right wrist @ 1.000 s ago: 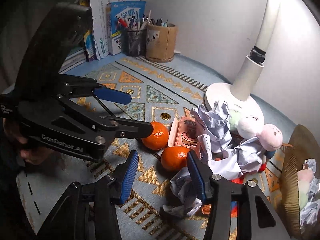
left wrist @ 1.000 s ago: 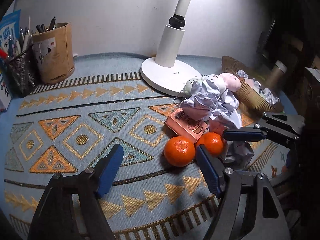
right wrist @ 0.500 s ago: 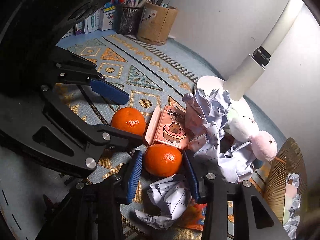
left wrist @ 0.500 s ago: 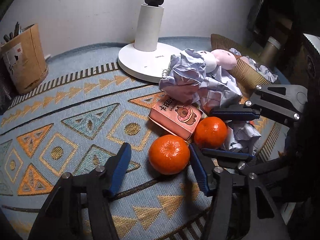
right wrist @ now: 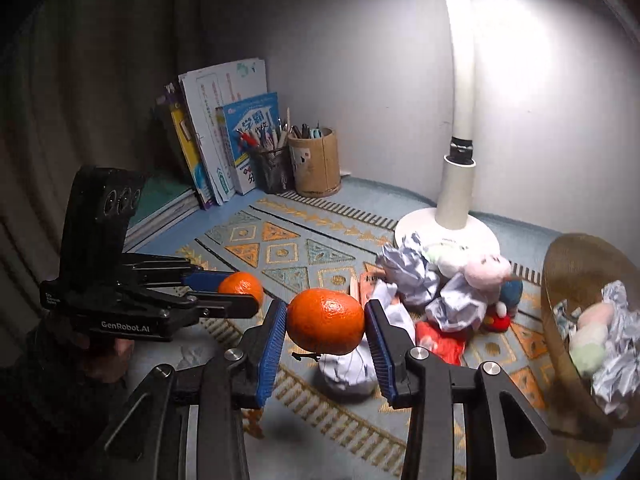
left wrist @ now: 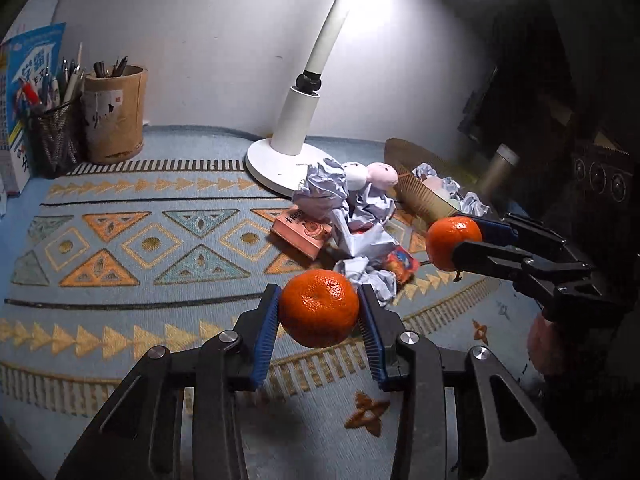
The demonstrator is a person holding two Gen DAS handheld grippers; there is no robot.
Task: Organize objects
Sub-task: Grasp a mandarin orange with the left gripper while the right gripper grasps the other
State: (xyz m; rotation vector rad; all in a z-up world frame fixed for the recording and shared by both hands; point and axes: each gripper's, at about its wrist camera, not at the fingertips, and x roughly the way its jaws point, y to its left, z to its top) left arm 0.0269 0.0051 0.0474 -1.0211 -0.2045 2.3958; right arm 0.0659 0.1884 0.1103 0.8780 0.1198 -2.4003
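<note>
- Two grippers, one fruit each. Left gripper (left wrist: 318, 320) has its blue pads clamped on an orange (left wrist: 319, 307), held up off the patterned mat (left wrist: 132, 240).
- Right gripper (right wrist: 326, 330) is squeezing a second orange (right wrist: 325, 320) the same way, also in the air.
- Below and behind them sits a messy heap: crumpled paper (left wrist: 324, 192), a pink snack box (left wrist: 301, 232) and a plush toy (left wrist: 382, 174) by the white lamp base (left wrist: 280, 160).
- Woven basket (right wrist: 576, 280) off to the right holds more paper and plush stuff.
</note>
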